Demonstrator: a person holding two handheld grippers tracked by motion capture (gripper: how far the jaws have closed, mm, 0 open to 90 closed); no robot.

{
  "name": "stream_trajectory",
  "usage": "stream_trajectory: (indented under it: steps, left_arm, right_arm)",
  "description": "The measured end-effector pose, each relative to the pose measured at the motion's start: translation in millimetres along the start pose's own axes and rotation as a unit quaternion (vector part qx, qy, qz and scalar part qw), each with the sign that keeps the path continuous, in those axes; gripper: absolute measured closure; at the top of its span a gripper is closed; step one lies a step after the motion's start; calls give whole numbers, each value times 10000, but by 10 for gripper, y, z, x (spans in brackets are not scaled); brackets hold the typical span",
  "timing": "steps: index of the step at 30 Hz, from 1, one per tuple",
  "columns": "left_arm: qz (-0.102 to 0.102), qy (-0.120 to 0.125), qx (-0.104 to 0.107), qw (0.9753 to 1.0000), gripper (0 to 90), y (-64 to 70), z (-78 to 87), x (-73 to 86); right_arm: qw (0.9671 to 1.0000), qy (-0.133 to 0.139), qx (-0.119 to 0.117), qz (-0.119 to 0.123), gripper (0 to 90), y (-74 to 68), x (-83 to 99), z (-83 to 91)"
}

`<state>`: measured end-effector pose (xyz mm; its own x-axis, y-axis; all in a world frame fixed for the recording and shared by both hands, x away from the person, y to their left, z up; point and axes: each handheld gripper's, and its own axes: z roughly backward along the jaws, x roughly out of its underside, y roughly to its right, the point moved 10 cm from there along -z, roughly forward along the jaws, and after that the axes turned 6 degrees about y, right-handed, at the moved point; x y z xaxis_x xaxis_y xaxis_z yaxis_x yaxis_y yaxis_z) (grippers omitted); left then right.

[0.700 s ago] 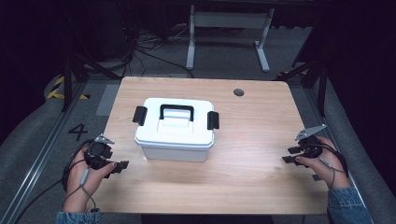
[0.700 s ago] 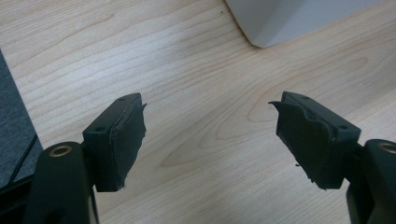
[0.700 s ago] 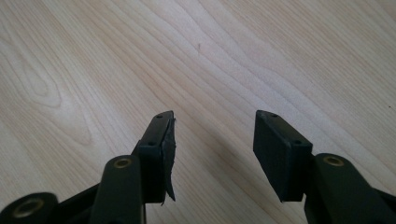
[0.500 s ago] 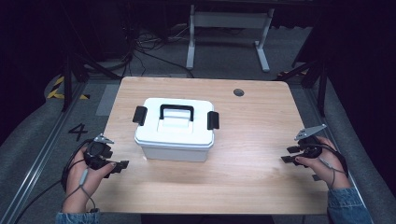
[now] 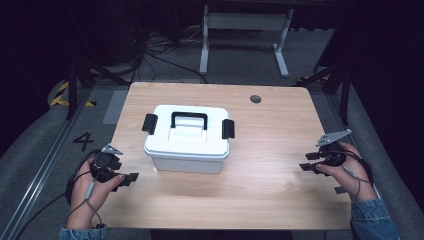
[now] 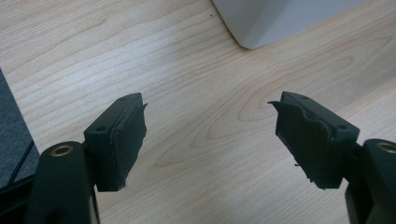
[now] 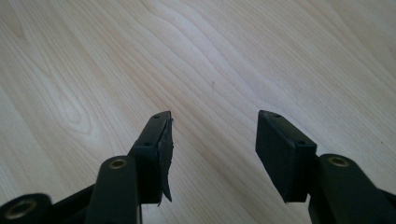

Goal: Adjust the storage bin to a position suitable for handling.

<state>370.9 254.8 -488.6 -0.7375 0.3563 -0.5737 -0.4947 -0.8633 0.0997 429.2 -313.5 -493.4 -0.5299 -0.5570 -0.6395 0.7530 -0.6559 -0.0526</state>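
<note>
Jaws of the left gripper [image 5: 129,179] are standing wide apart w/ nothing between, right gripper [image 5: 308,162] likewise; both are hovering at opposite table edges, unmoved vs. 0.7 s ago. White rectangular plastic box w/ black handle & clips [image 5: 188,138] is sitting lid-on, left of centre on the light wooden table [image 5: 270,130], near the left gripper, untouched.

I saw a wooden table [image 5: 280,150] on grey floor [image 5: 45,165], a white metal stand [image 5: 245,22] behind it, the room dark.

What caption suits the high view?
White box on a wooden table, open left hand-held gripper nearby.
</note>
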Motion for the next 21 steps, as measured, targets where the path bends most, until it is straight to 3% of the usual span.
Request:
stream_trajectory:
  steps: [10,21]
  left_arm:
    - [25,-10,68,10000,251,14,-1,-27]
    - [-33,94,140,9999,250,22,-31,-159]
  right_arm:
    - [9992,100,-219,309,472,-113,-409,92]
    - [9982,270,-363,403,475,-252,-899,205]
